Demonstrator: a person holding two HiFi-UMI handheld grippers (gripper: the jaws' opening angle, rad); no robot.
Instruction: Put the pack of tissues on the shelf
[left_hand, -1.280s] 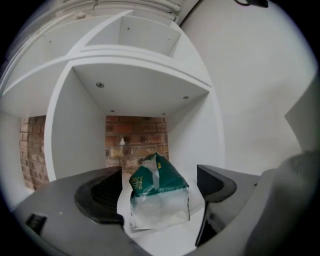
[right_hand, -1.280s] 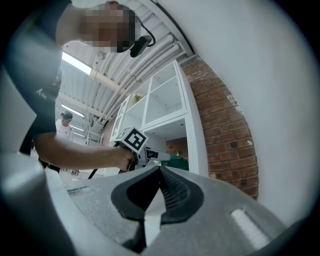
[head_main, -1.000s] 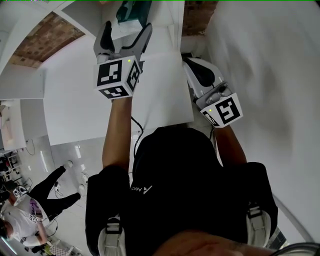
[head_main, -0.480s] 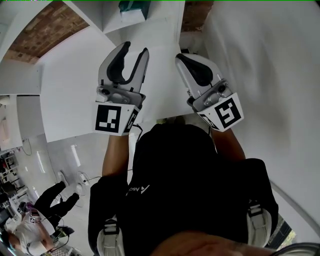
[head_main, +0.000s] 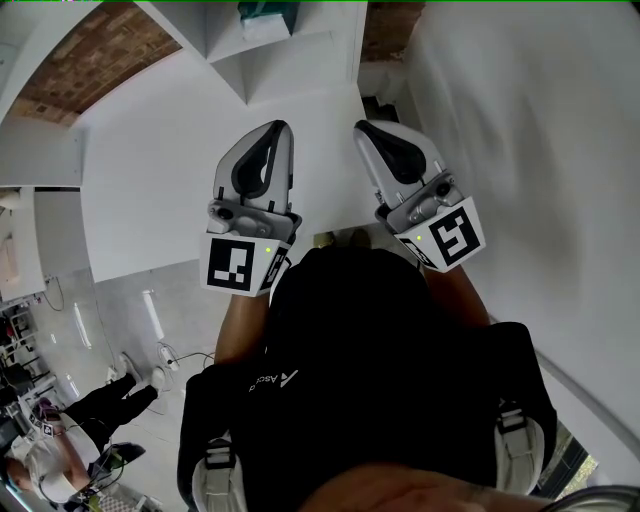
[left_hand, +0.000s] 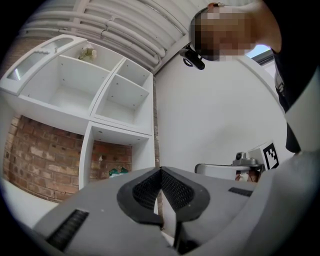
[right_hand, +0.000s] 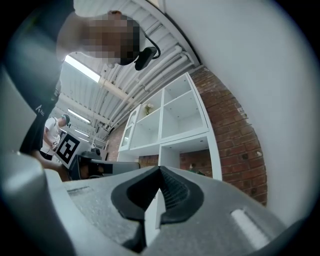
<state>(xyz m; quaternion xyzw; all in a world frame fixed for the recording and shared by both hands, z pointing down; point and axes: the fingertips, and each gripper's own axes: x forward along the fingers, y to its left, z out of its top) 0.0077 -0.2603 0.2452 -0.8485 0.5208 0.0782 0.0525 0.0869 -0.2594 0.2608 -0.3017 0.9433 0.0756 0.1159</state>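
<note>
While you hold both tools up before the white open-fronted shelf unit (head_main: 290, 50), the head view shows your left gripper (head_main: 279, 128) and right gripper (head_main: 361, 128), both grey with black pads, side by side but apart. Only the gripper views settle the tongs: the left gripper (left_hand: 160, 170) has its ribbed pads pressed together on nothing, and the right gripper (right_hand: 160, 169) is pinched tight and empty too.

One teal plastic pack of tissues (head_main: 262, 15) lies on the shelf at the head view's top edge, well apart from both tools. The gripper views place the pack (left_hand: 118, 172) (right_hand: 196, 171) in a lower compartment backed by red brick wall (left_hand: 30, 155), which the head view does not show.

Each of the two grippers carries one cube with black-and-white square markers (head_main: 243, 266). White lettering on your black top (head_main: 340, 350) reads only partly: "ASC". One other person in a white shirt (head_main: 40, 470) stands at lower left in the head view.
</note>
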